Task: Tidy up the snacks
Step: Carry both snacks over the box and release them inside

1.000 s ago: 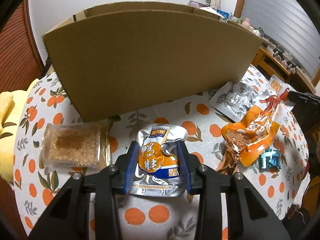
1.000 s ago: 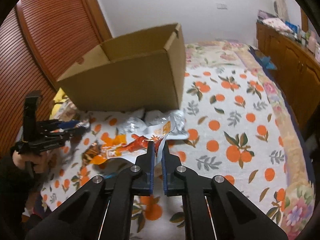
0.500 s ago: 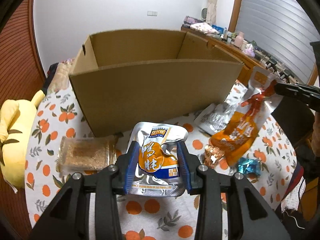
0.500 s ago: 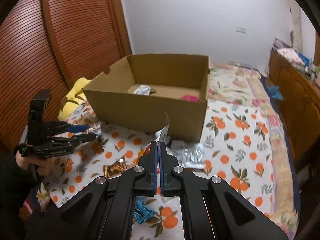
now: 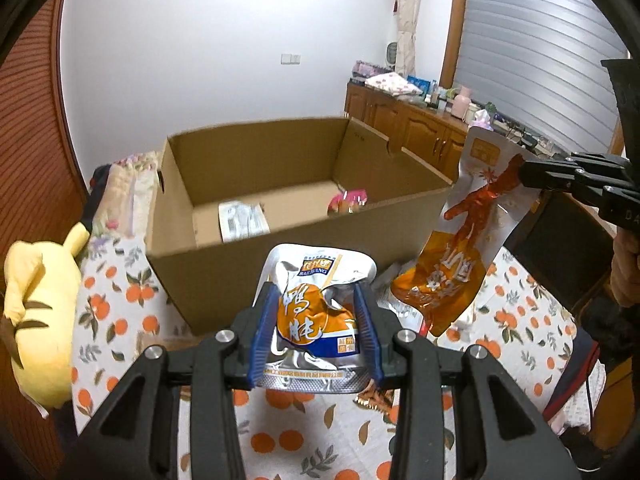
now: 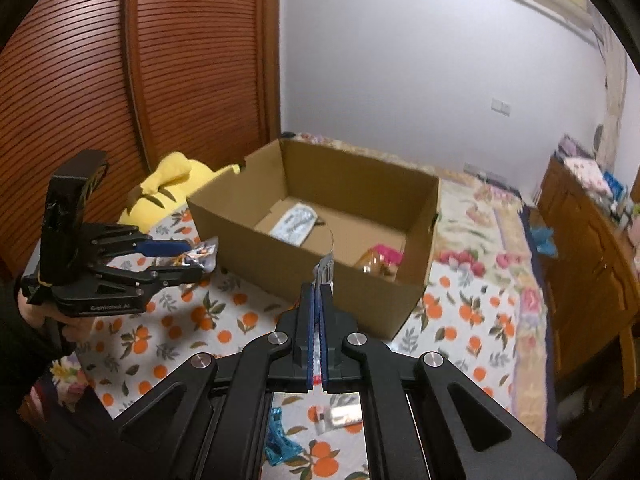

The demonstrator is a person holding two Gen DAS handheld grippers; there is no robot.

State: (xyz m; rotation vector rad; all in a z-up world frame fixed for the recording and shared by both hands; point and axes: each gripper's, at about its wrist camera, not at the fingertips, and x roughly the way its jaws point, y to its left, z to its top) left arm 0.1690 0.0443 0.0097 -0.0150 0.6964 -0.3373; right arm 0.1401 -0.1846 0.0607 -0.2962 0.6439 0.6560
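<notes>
Above the bedspread [image 5: 132, 304], both grippers clamp pouches: the right gripper [image 6: 317, 300] pinches only its pouch's [image 5: 464, 252] edge, so it may slip short of the box [image 5: 248, 276], while the left gripper [image 5: 316, 320] squeezes its pouch [image 5: 316, 300].

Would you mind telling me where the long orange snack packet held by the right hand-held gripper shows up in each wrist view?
Left wrist view: the long orange snack packet hangs at right, pinched at its top by the right hand-held gripper, beside the box's right corner.
Right wrist view: only its thin edge shows, rising from the shut jaws at centre.
Shared landmark: the open cardboard box.
</notes>
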